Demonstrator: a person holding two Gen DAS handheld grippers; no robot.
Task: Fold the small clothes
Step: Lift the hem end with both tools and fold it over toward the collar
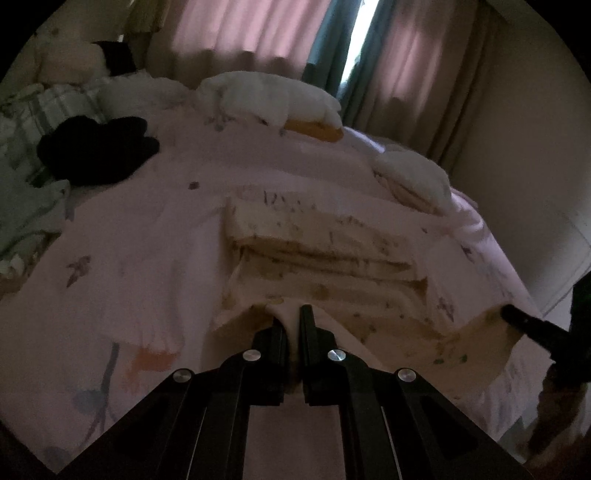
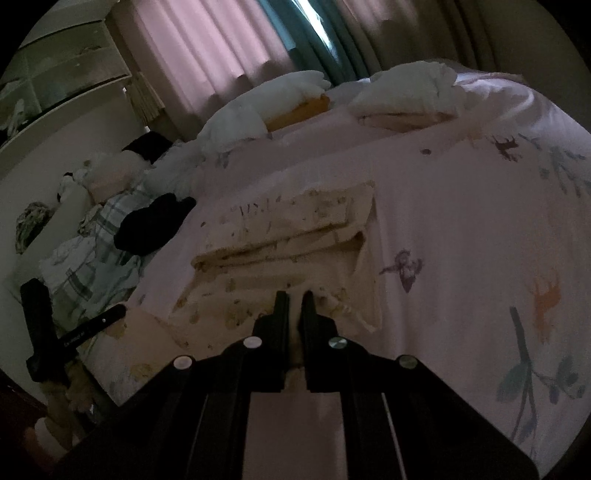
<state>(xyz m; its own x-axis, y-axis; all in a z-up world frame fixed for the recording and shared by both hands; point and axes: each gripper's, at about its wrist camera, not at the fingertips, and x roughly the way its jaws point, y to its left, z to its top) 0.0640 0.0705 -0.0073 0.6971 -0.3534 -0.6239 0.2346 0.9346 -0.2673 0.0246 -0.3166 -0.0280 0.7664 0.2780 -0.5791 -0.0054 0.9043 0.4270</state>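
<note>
Pinching the near hem of the cream printed garment [image 1: 325,254] between the nearly closed jaws of the left gripper [image 1: 291,317] — cloth showing in the narrow gap. Doing the same with the right gripper [image 2: 294,301], jaws nearly shut on the same near edge, further along it. Holding both corners up off the pink bedsheet [image 1: 147,229], the rest of the garment lying just ahead of the fingertips in loose, stacked folds.

Judging the cloth as light, soft and limp: sagging between the two holds, draping rather than keeping any shape, unlikely to slip from such a pinch but likely to bunch if the holds drift together. Best taken at the hem corners, well apart, as now, keeping the edge taut for a clean crease.

Beyond the garment, to the left of the left gripper, a black garment [image 1: 96,147] lying crumpled on the sheet. Further ahead, two white piles of folded bedding [image 1: 273,99] resting near the far edge of the bed — and behind those, pink curtains [image 1: 236,33] hanging over a bright window gap.
</note>
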